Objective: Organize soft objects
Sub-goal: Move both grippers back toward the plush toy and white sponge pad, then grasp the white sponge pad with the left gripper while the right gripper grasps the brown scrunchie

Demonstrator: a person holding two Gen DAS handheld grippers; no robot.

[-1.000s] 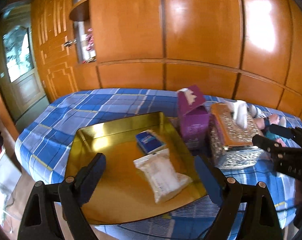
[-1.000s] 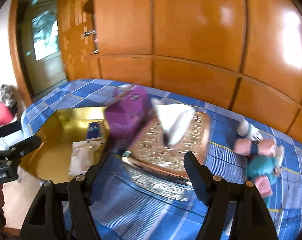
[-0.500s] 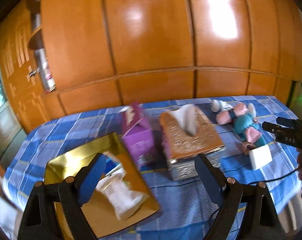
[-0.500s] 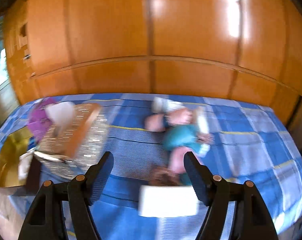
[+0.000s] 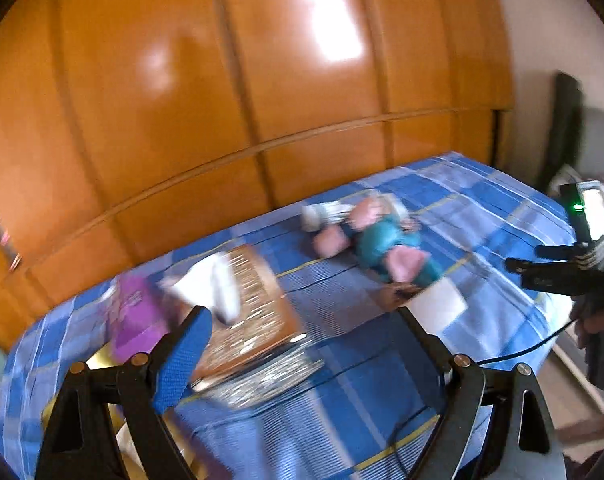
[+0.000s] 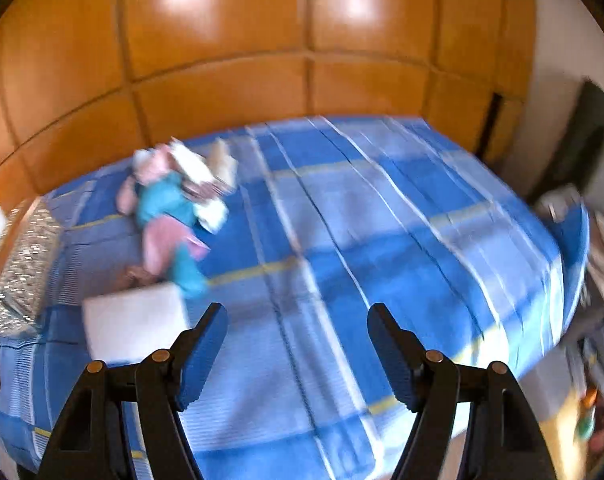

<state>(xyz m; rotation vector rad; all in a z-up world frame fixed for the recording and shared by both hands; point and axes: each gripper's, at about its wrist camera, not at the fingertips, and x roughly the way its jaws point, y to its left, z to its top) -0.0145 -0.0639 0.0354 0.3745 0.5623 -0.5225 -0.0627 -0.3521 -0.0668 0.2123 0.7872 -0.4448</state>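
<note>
Both hand-held grippers, left (image 5: 302,320) and right (image 6: 298,316), gape empty over the checked blue bedspread (image 6: 382,220); a limp teal-and-pink rag doll (image 6: 166,216) lies beside a flat white sponge block (image 6: 134,324).

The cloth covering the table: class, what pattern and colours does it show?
The cloth is blue-and-white check with thin yellow lines, clearest in the right wrist view.
</note>
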